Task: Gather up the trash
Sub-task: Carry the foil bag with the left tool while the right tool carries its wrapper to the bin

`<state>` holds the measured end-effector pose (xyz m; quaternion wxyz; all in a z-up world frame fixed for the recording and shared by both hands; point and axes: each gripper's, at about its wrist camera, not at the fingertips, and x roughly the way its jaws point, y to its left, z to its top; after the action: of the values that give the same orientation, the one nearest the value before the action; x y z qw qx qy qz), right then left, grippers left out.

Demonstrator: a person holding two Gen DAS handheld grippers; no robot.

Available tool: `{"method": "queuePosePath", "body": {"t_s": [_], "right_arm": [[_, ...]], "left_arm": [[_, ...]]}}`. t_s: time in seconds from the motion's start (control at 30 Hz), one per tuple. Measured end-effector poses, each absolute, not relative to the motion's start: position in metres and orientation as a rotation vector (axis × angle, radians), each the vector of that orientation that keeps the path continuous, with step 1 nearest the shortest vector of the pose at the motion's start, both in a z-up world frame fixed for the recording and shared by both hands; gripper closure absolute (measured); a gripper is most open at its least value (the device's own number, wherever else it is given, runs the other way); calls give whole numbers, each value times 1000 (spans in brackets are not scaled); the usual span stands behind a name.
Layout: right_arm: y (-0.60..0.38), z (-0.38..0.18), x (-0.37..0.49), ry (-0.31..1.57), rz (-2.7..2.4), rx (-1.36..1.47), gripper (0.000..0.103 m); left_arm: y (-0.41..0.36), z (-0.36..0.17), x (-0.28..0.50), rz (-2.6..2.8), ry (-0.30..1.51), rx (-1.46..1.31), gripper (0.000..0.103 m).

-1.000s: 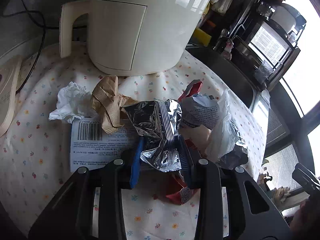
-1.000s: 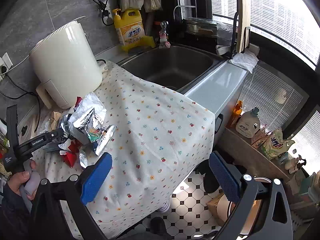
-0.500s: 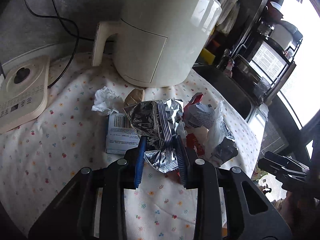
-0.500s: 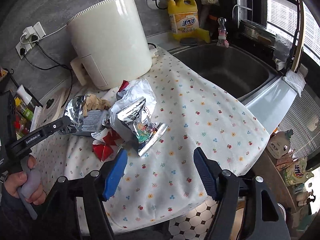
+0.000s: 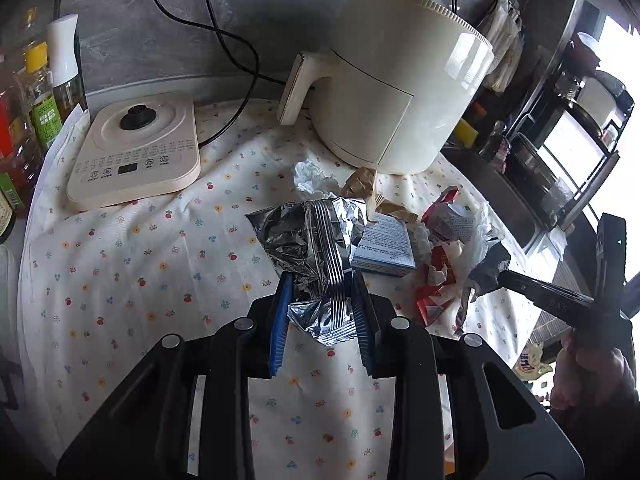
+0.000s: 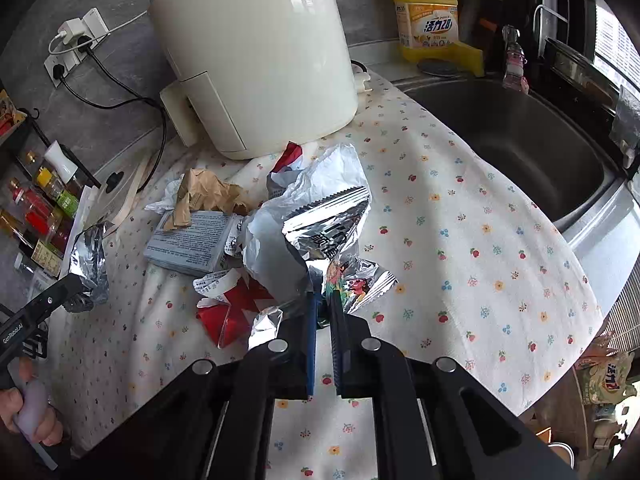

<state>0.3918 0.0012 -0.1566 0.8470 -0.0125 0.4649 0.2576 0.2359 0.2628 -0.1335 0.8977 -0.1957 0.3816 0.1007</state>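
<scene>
My left gripper (image 5: 323,280) is shut on a crumpled silver foil wrapper (image 5: 312,240) and holds it above the flowered cloth (image 5: 120,264); the wrapper also shows in the right wrist view (image 6: 90,264). My right gripper (image 6: 325,300) is shut on a silver and coloured snack bag (image 6: 328,232) at the near edge of the trash pile. The pile holds a blue-grey printed box (image 6: 188,240), brown paper (image 6: 204,194), a white tissue (image 5: 312,176) and red wrapper pieces (image 6: 228,312).
A cream air fryer (image 6: 252,52) stands behind the pile. A cream kettle base (image 5: 136,152) lies at the left, with condiment bottles (image 5: 36,112) beyond it. A steel sink (image 6: 516,140) is at the right, and a yellow detergent bottle (image 6: 426,12) behind it.
My left gripper has lifted and drawn back with the foil wrapper. My right gripper came in from over the floor to the pile and closed on the snack bag.
</scene>
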Motion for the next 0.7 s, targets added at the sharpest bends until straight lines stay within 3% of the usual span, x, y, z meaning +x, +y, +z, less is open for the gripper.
{"method": "queuePosePath", "body": {"t_s": [0.27, 0.7], "right_arm": [[-44, -142, 373, 955, 505, 29, 99], [-194, -130, 318, 929, 246, 172, 99]], "left_arm": [[228, -126, 255, 123, 787, -372, 74], [89, -121, 310, -194, 830, -249, 74]]}}
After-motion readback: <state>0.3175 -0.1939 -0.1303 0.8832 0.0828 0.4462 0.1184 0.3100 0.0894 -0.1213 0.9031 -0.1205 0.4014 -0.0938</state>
